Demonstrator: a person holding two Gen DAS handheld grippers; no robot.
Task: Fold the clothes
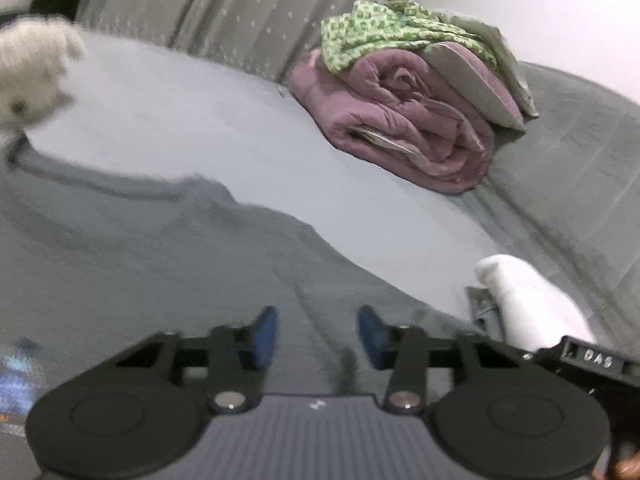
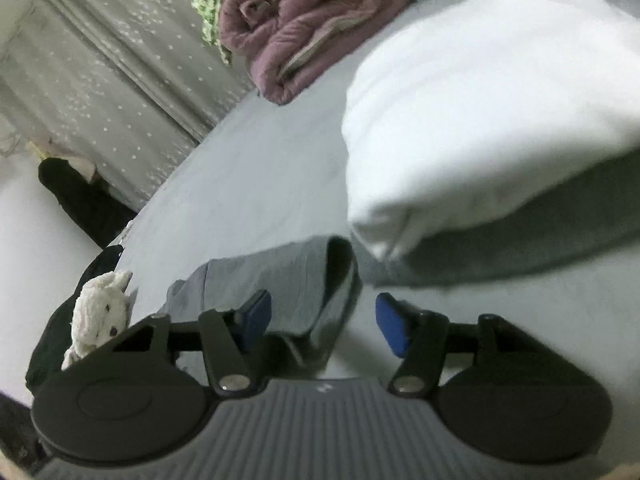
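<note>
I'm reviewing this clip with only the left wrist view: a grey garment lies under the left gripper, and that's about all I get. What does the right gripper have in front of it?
Observer: The right gripper has the open cuff of a grey sleeve between its fingers. The pads stand apart and don't press on it.
Operator: And the white bundle at my right edge?
Observer: It is bulky, lies just beyond the cuff, and is far larger than the sliver you see.
Operator: Where is the stuffed toy sitting?
Observer: At the edge of the bed, with a black item right beside it.
</note>
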